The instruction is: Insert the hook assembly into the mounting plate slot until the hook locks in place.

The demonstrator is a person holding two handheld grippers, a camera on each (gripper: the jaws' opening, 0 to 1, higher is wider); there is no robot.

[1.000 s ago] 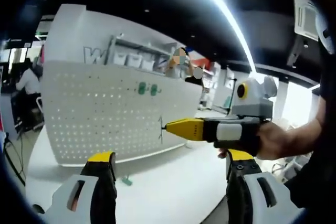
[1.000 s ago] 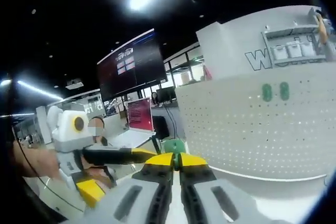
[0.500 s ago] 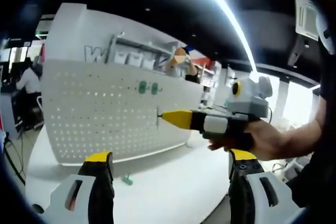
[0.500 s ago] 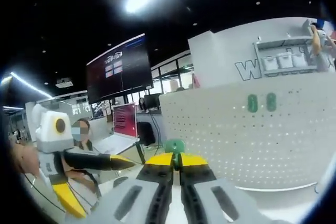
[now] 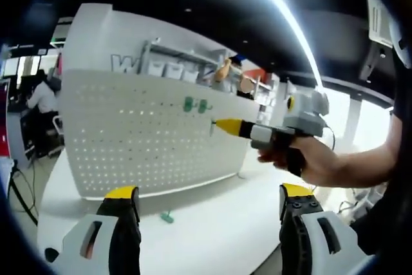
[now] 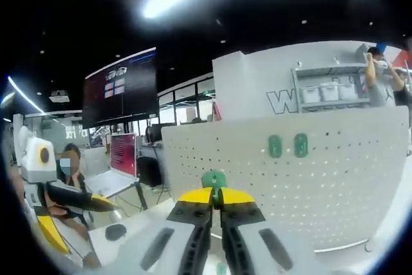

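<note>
Green hook [image 6: 214, 179] clamped in the right tongs [image 6: 215, 196], mostly hidden behind the yellow tips, just short of the white pegboard [image 6: 335, 185]. Left tongs [image 5: 205, 192] spread wide, holding nothing. Small green piece [image 5: 167, 216] lying on the white surface [image 5: 212, 223] below the board. Farther off, two green hooks [image 5: 196, 104] already seated in the board; shelf bins behind too small to read.

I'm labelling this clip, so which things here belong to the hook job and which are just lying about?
Job: green hook shut in the right gripper; white pegboard; two green hooks on it.
Lying about: small green piece on the table; wall screen.
</note>
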